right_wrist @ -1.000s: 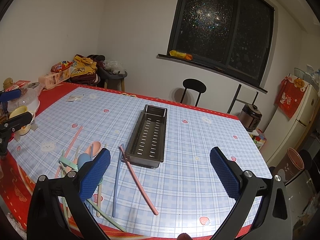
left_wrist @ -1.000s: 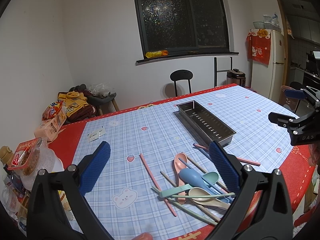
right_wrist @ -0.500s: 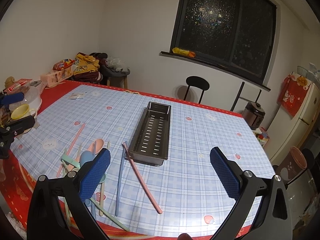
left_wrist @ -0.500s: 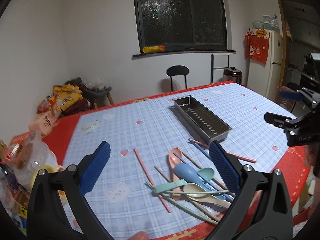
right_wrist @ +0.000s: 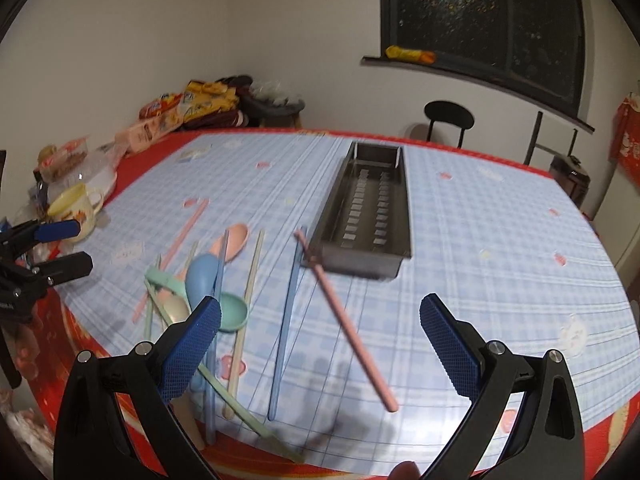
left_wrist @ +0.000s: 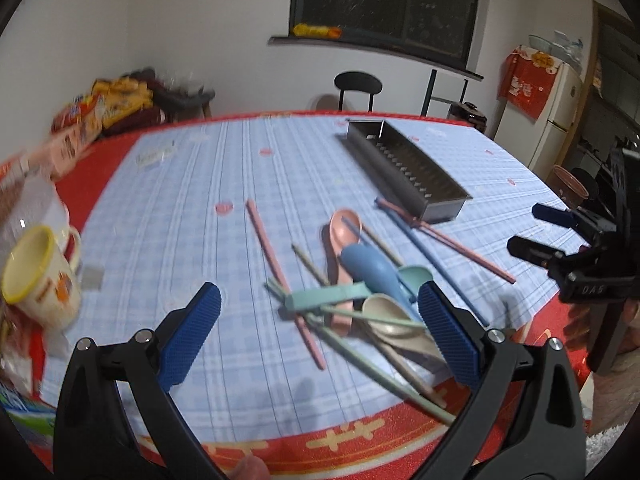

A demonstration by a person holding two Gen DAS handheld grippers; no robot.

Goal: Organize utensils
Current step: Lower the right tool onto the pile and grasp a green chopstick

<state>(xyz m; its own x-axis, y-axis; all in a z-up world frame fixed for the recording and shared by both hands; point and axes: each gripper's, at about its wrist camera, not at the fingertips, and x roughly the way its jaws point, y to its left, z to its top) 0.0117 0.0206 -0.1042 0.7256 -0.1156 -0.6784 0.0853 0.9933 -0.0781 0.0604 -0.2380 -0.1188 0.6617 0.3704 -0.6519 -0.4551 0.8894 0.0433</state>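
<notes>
Right wrist view: the right gripper (right_wrist: 320, 336) hangs with jaws spread wide and empty; a pink chopstick (right_wrist: 346, 322) lies between them on the bench (right_wrist: 480, 280), its far tip touching the metal tray (right_wrist: 366, 216). The left gripper (left_wrist: 320, 320) gapes likewise above the spoon pile (left_wrist: 368, 280). Thin, stiff and probably slippery, the stick wants pinching mid-shaft.

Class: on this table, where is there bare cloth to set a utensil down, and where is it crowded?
Bare cloth lies right of the perforated steel tray, and between the tray and the yellow-rimmed mug. Crowded: the pastel spoon-and-chopstick heap near the front red edge.
</notes>
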